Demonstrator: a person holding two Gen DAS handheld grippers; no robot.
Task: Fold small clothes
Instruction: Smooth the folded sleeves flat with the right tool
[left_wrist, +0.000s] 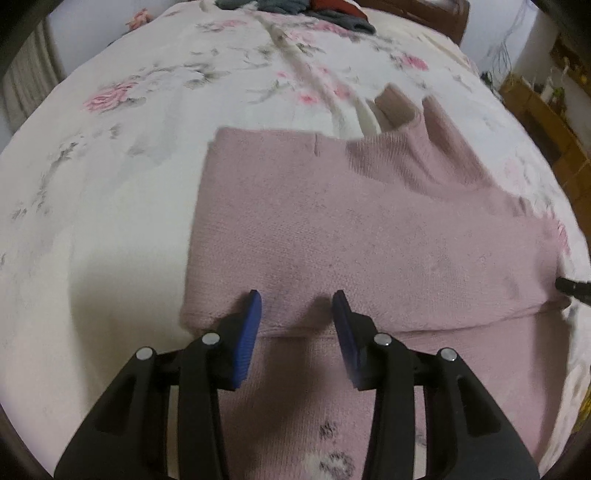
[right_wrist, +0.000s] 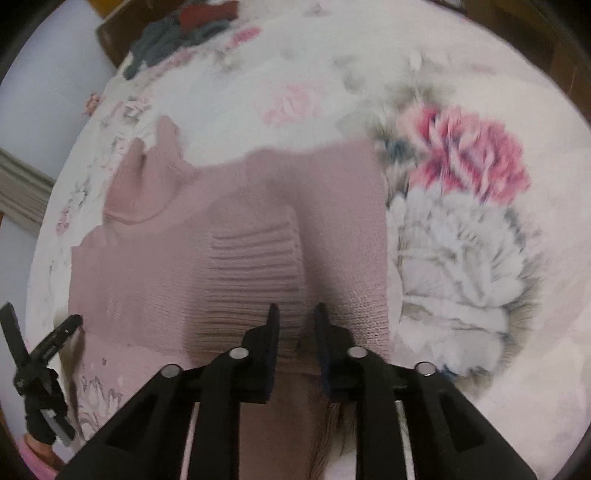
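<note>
Two hand-held grippers are seen over a dusty-pink knitted sweater (left_wrist: 332, 221) spread on a bed covered by a white sheet with pink flowers (left_wrist: 129, 147). The left hand-held gripper (left_wrist: 297, 306) is held with its blue-padded jaws apart above the sweater's folded near edge. The right hand-held gripper (right_wrist: 297, 317) is also held apart, over the sweater's ribbed cuff (right_wrist: 255, 273). Beyond the sweater, dark clothes (left_wrist: 295, 7) are piled at the bed's far end.
</note>
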